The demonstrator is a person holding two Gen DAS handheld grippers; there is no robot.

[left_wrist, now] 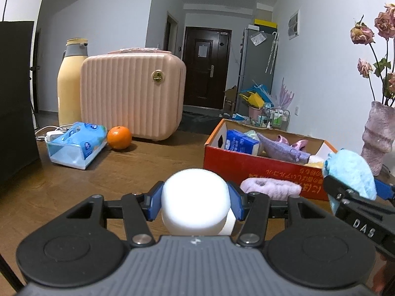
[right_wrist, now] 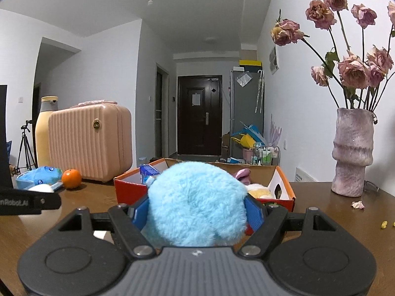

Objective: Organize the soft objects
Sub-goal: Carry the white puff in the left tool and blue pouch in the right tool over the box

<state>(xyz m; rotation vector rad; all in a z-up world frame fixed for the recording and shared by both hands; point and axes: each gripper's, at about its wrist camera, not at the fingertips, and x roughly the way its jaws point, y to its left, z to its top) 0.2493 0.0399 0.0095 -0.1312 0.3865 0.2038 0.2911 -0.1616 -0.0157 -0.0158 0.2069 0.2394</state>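
My left gripper [left_wrist: 196, 203] is shut on a white foam ball [left_wrist: 195, 197], held above the wooden table. My right gripper [right_wrist: 196, 212] is shut on a fluffy light-blue plush toy [right_wrist: 197, 202], just in front of the red cardboard box [right_wrist: 128, 188]; it also shows in the left wrist view [left_wrist: 350, 175]. The box [left_wrist: 246, 165] holds a blue tissue pack [left_wrist: 240, 141], a purple cloth [left_wrist: 281, 148] and a yellow plush [right_wrist: 259, 190]. A pink fuzzy slipper [left_wrist: 270, 186] lies on the table in front of the box.
A pink hard case [left_wrist: 130, 93] and a yellow thermos [left_wrist: 70, 81] stand at the back left. A tissue pack [left_wrist: 76, 145] and an orange [left_wrist: 119, 137] lie before them. A vase of dried roses [right_wrist: 353, 153] stands at the right.
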